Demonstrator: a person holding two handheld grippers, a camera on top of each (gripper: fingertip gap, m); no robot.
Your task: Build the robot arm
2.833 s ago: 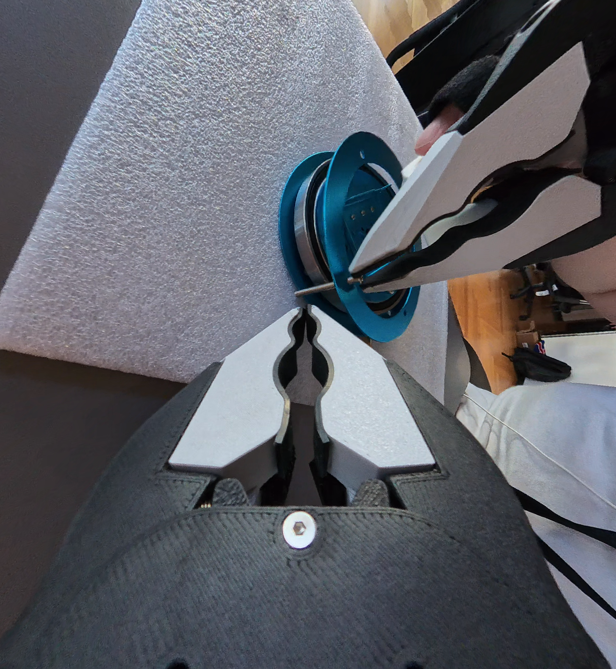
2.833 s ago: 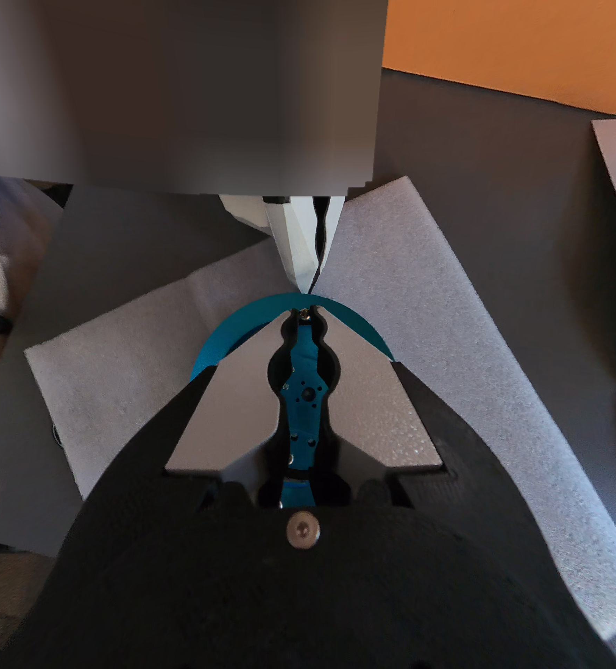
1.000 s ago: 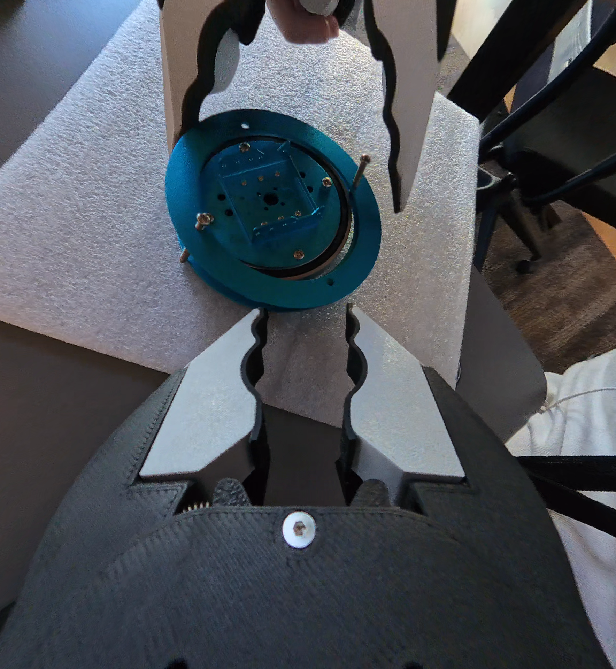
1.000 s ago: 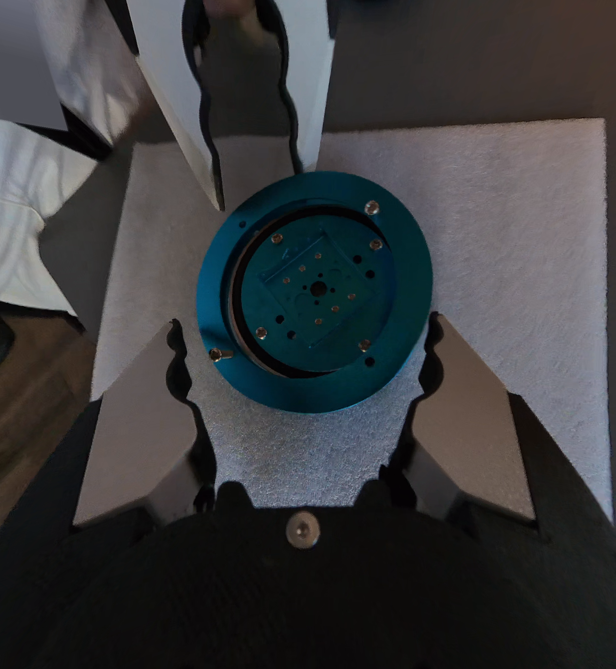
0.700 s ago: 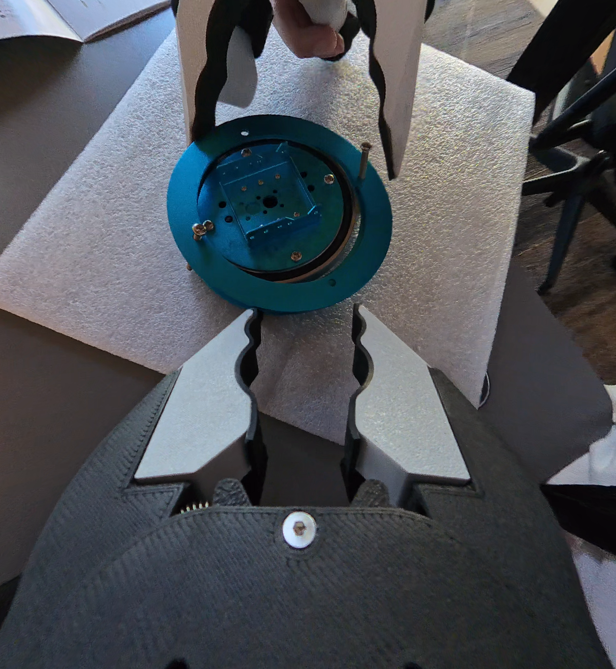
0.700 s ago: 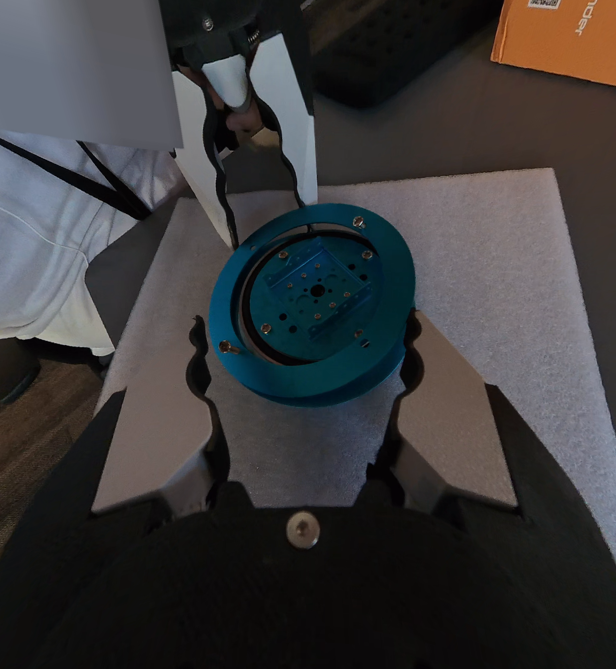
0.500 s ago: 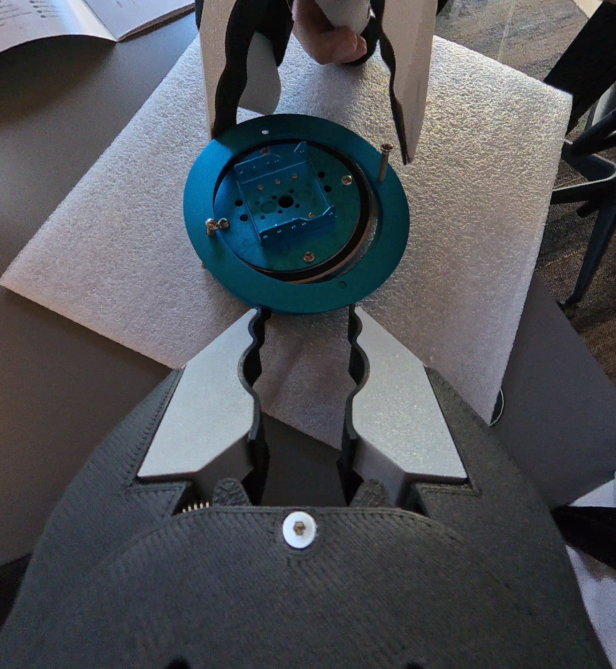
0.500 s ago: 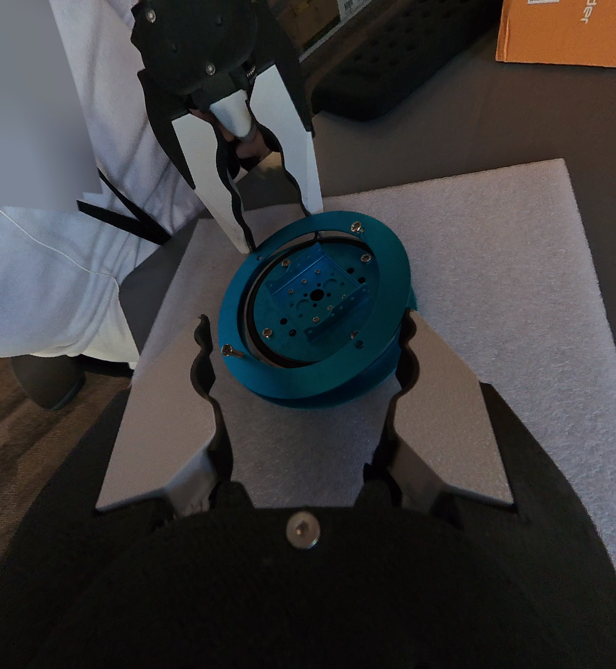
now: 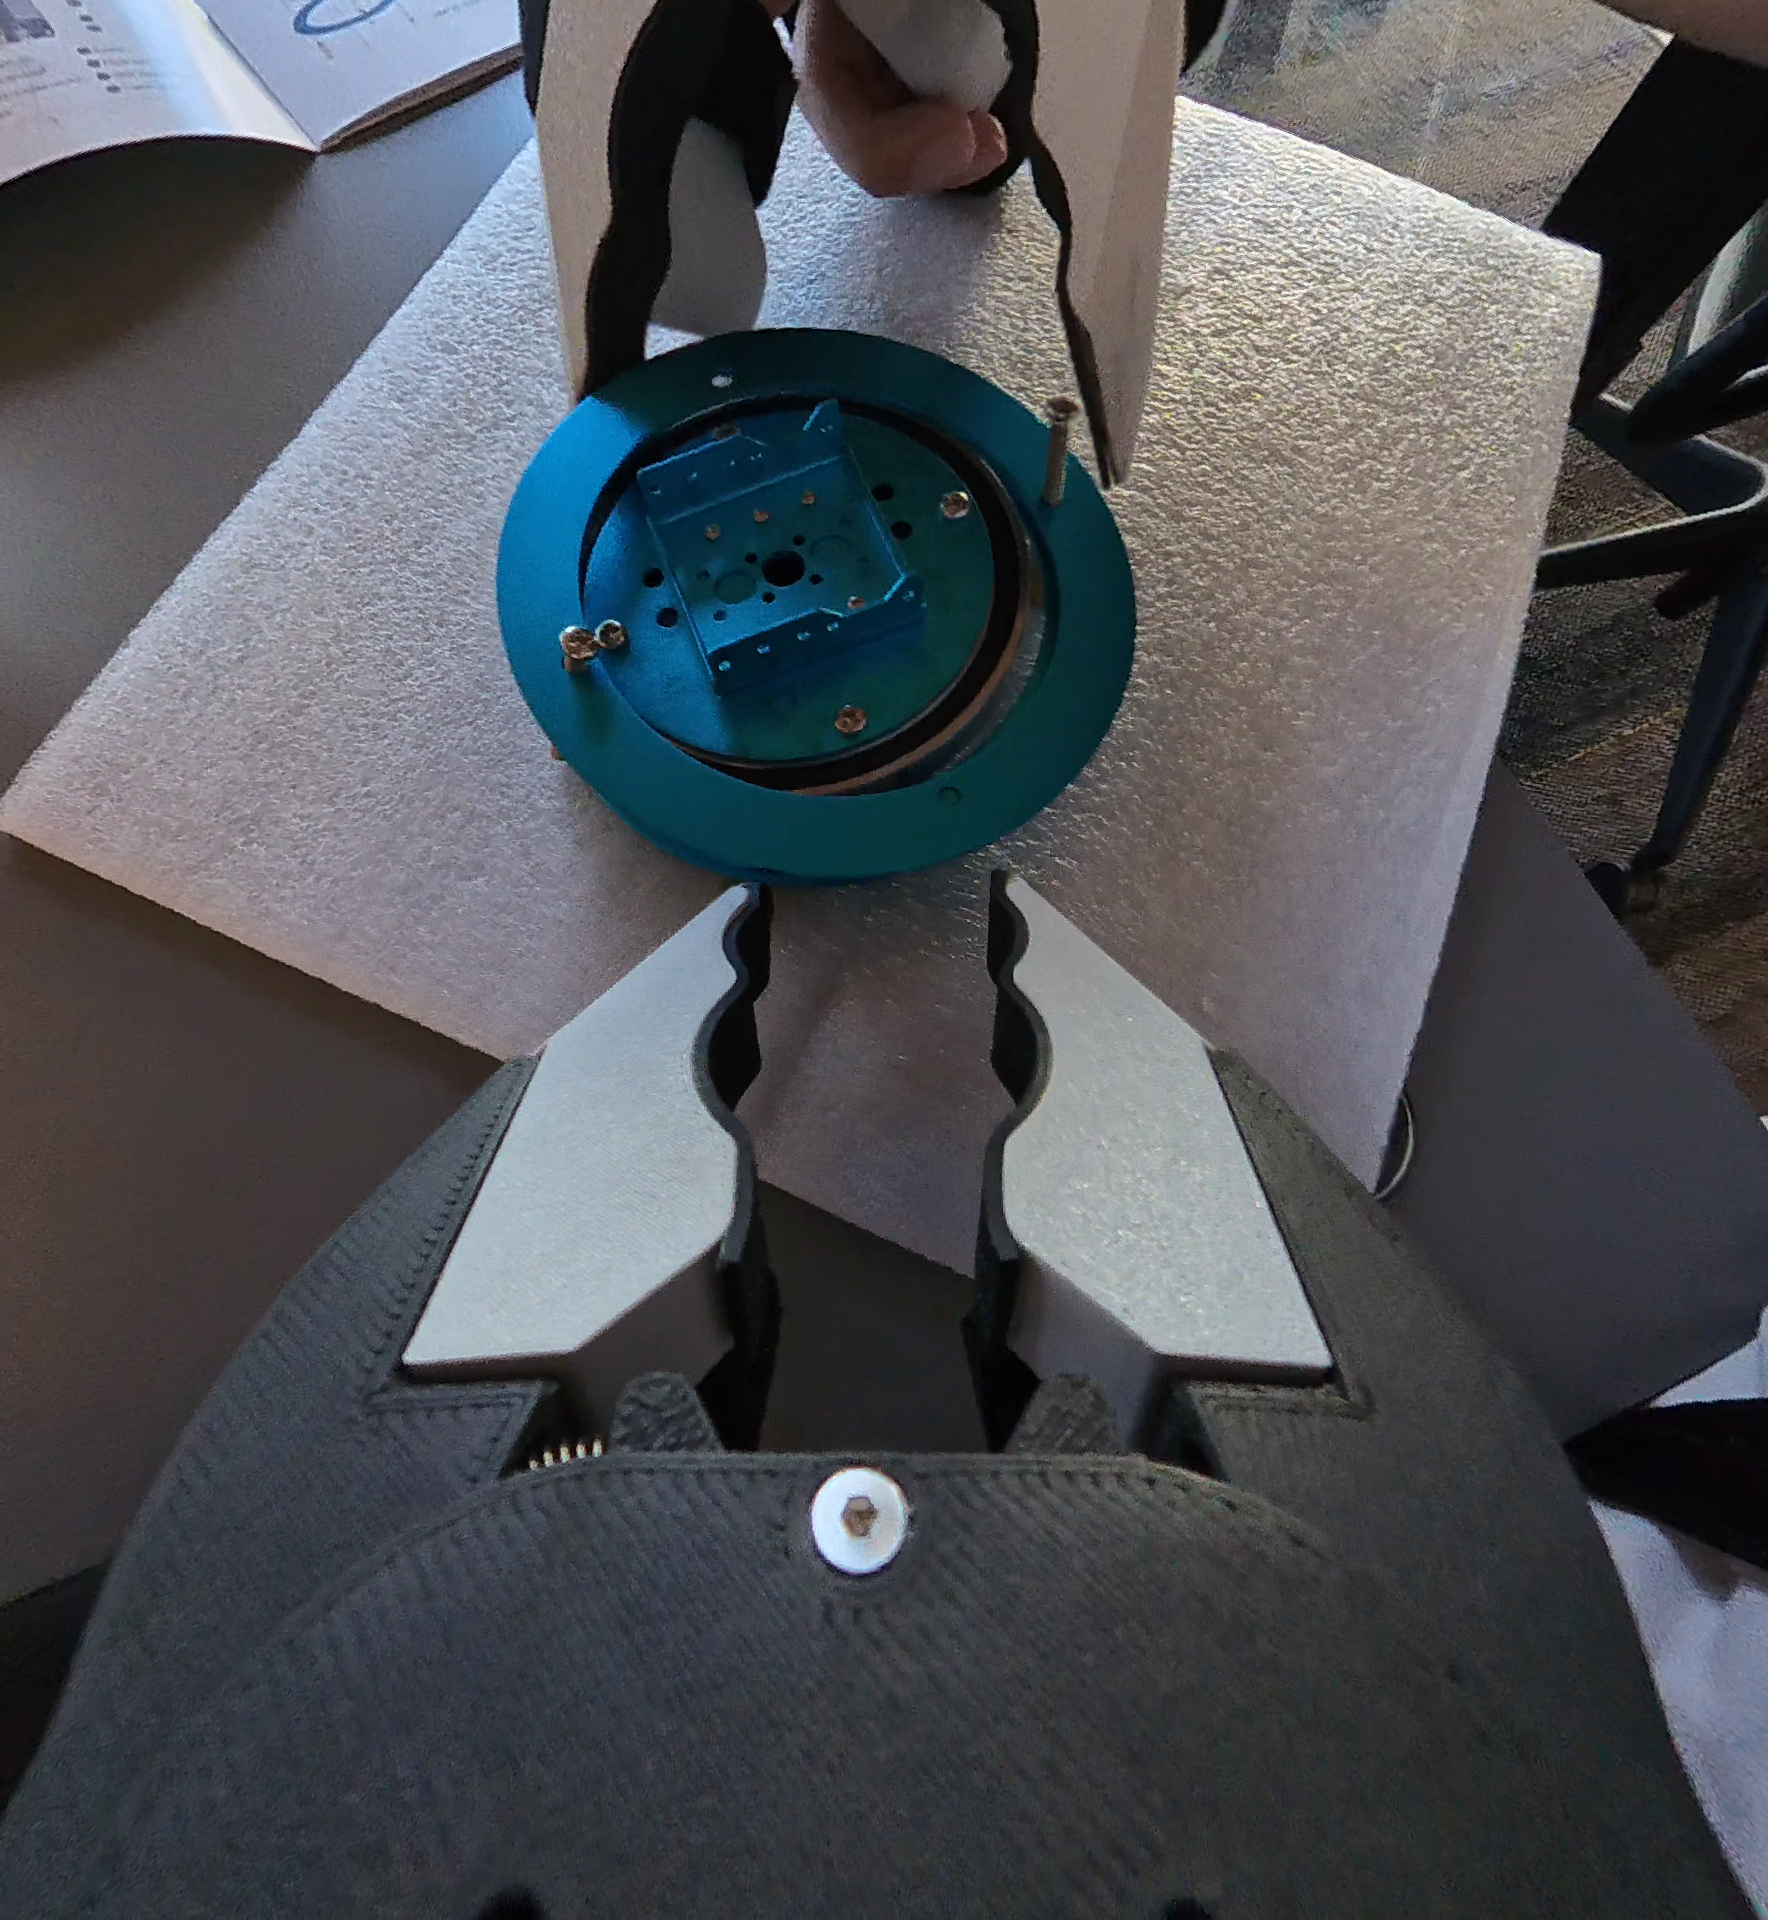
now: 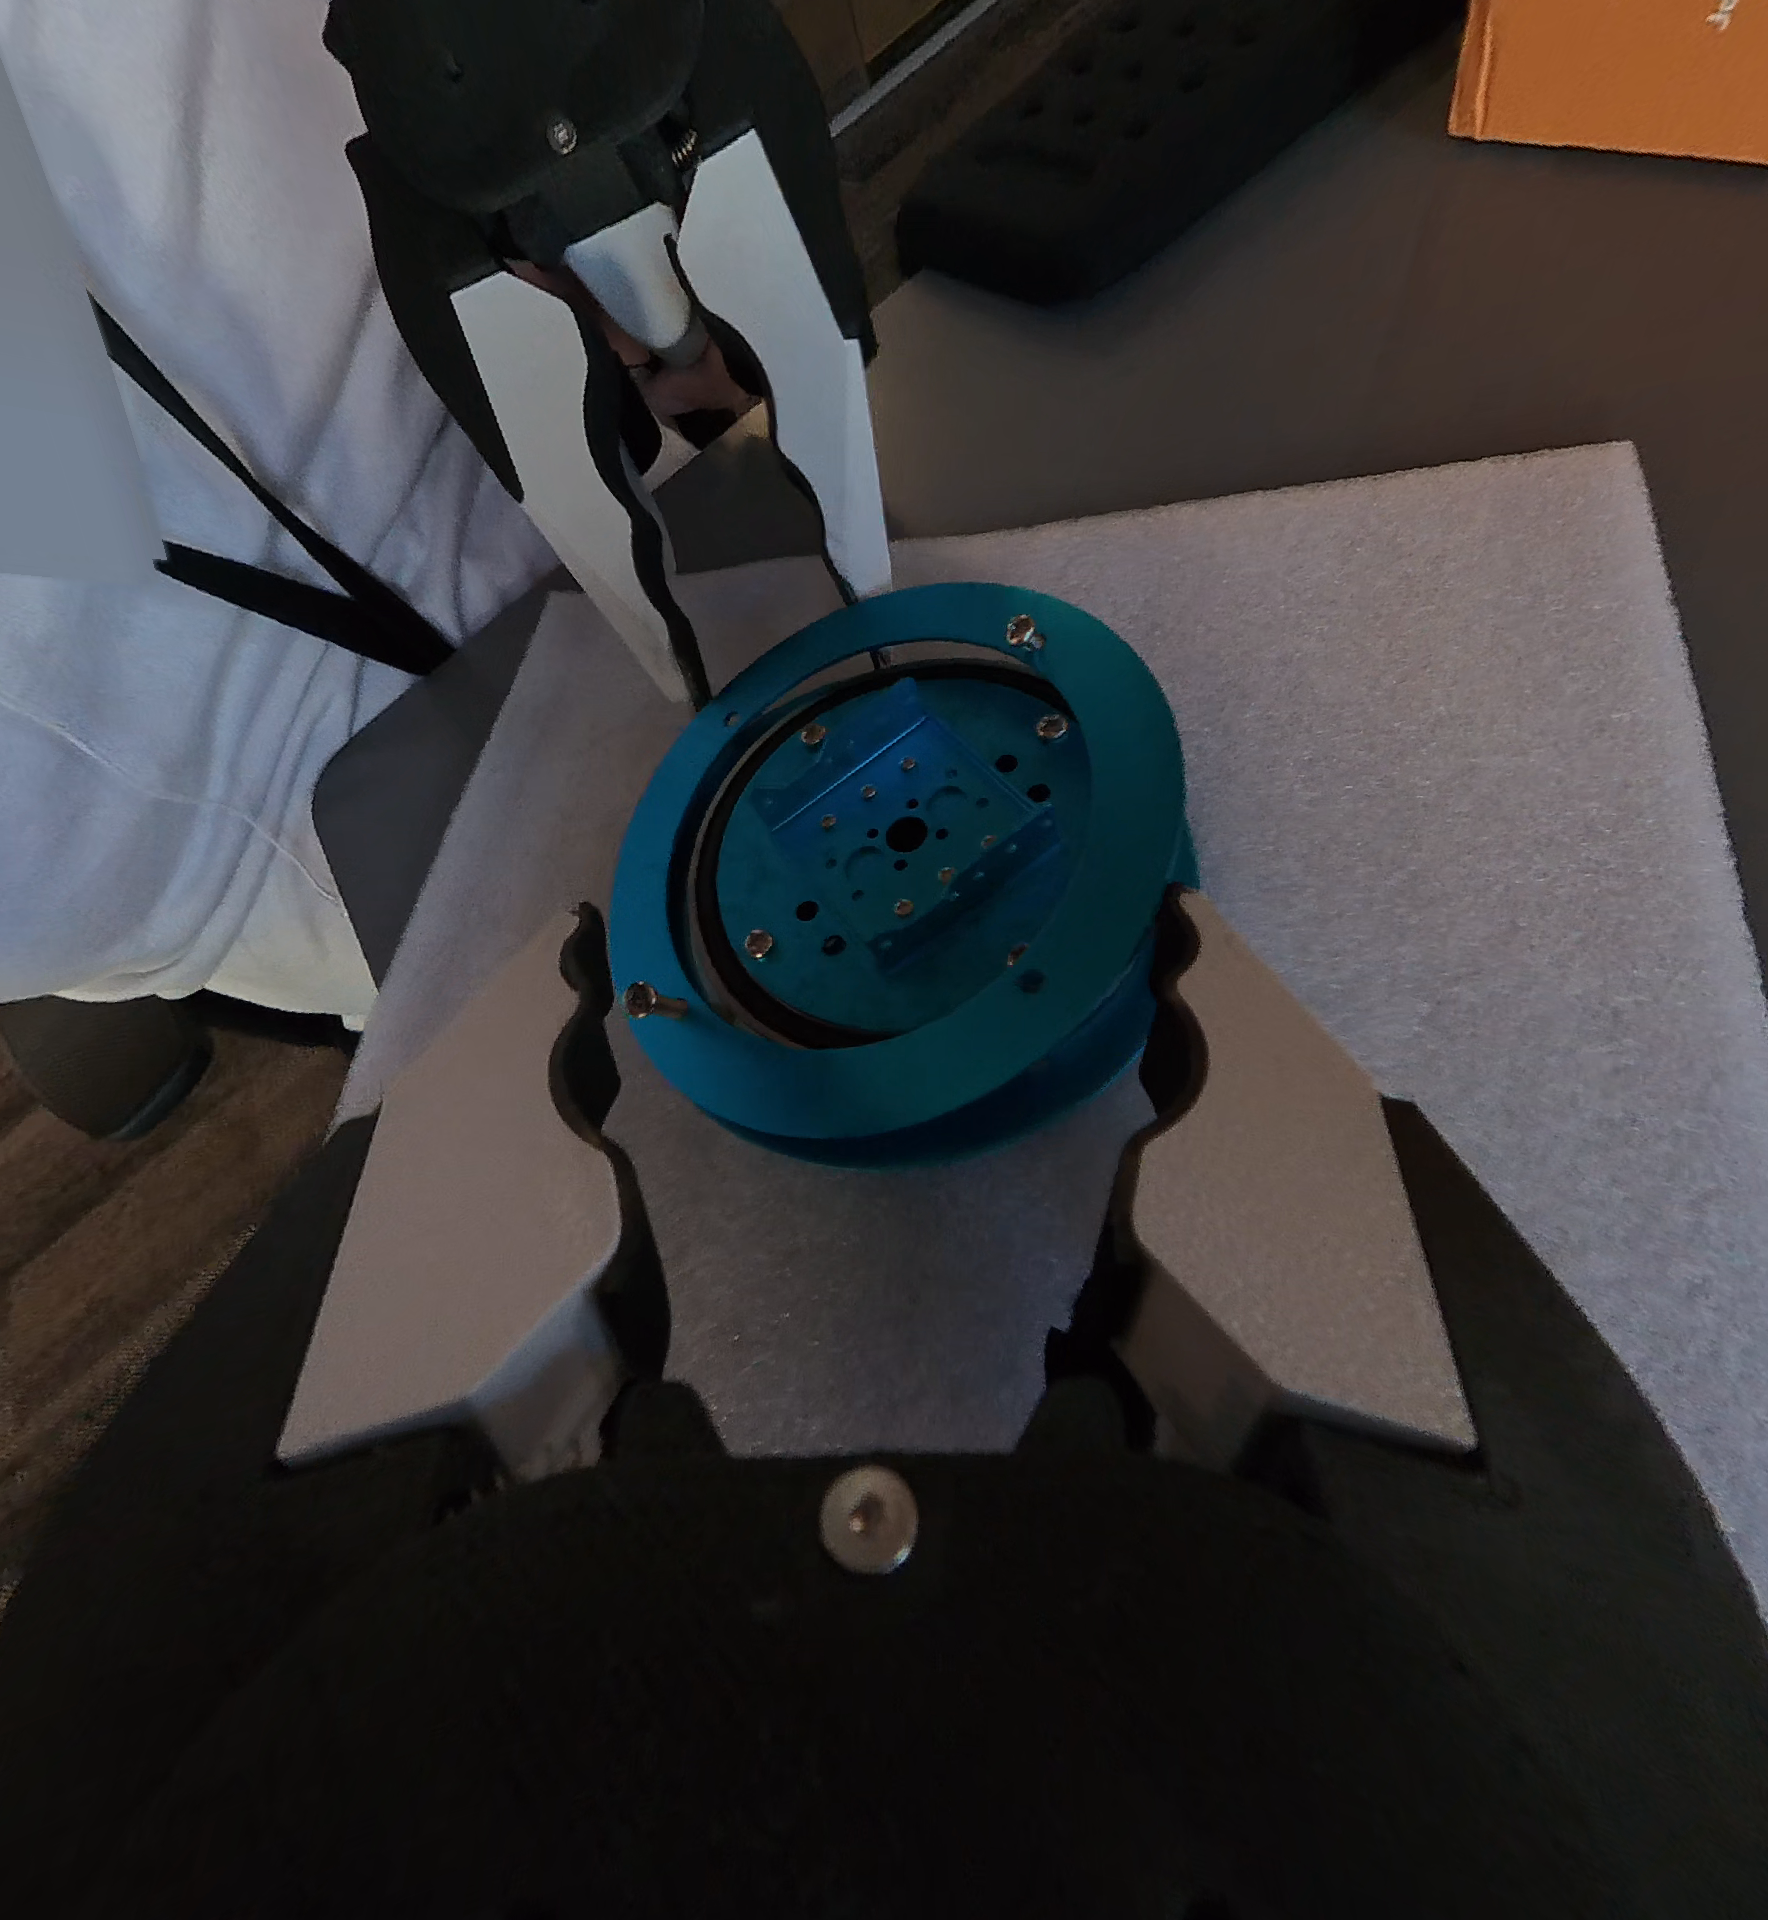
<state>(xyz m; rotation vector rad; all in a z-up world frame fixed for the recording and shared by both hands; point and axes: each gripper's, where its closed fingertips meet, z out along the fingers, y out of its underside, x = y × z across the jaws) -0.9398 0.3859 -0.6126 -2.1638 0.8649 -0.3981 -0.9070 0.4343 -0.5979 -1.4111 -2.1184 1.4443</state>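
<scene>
A blue ring assembly (image 9: 1056, 727) with a square blue bracket (image 9: 776, 561) at its centre lies on a white foam pad (image 9: 340, 675); its top ring sits tilted. A long screw (image 9: 1056, 447) stands up out of the ring. My left gripper (image 9: 875, 894) is open and empty, its tips just short of the ring's near edge. My right gripper (image 10: 880, 912) spans the assembly (image 10: 1119, 790), its fingertips touching the rim on both sides. Each gripper also shows in the other's view: the right (image 9: 849, 436), the left (image 10: 776, 639).
The foam pad (image 10: 1379, 727) lies on a dark grey table (image 9: 132, 1039). An open booklet (image 9: 132, 83) lies at the far left. An orange box (image 10: 1638, 83) and a black block (image 10: 1119, 156) stand behind. A person in white (image 10: 184, 675) sits close by, next to a chair base (image 9: 1742, 468). There is about 8 centimetres between the tips of the two grippers. Between my left fingertips and the black block (image 10: 1119, 156) there is roughly 20 centimetres.
The right gripper let go of the screw, opened wide and closed in on the ring's sides. The left gripper opened. The assembly went from standing on edge to lying on the foam.
</scene>
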